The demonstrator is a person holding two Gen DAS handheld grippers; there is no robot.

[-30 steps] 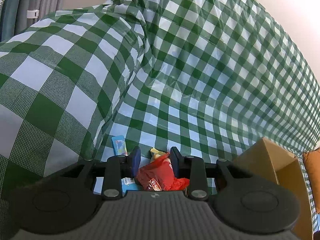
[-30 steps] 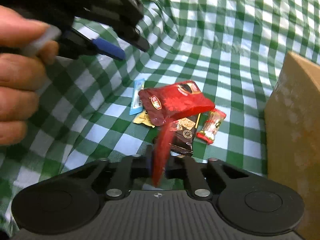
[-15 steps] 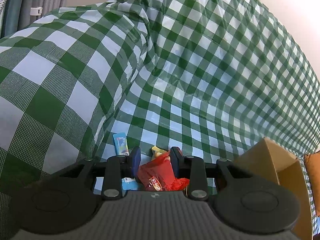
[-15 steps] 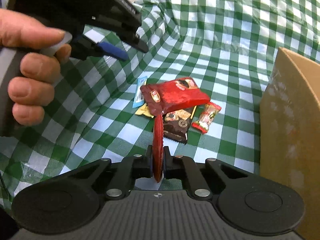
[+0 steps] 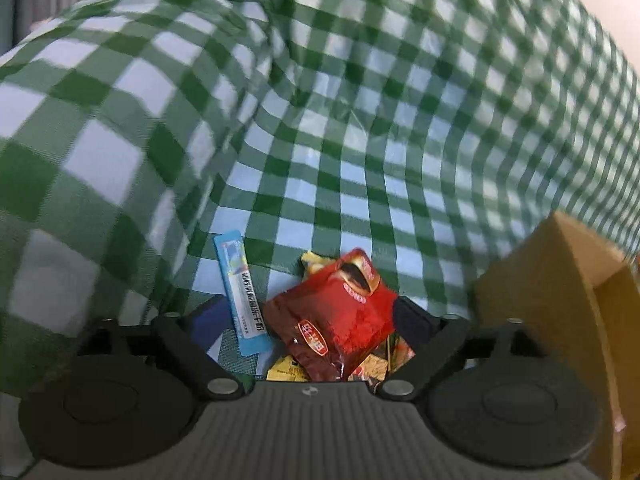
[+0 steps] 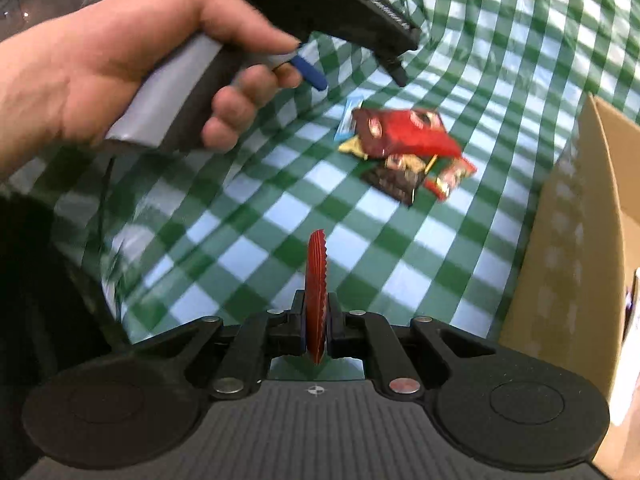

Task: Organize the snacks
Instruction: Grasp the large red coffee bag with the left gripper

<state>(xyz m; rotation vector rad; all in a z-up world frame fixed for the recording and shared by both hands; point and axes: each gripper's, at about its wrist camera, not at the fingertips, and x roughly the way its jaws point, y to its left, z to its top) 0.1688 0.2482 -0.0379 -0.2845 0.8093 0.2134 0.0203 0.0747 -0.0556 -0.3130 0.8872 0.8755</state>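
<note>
My left gripper [image 5: 308,322] has spread wide over the snack pile [image 6: 404,152] on the tablecloth [image 6: 280,216]; my right gripper [image 6: 316,320] has lifted away, pinching a red packet [image 6: 316,288], bound for the box [image 6: 576,240].

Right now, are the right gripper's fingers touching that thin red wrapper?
Touching. The right wrist view shows the right gripper with its fingers pressed flat against both sides of the red wrapper, no gap showing.
</note>
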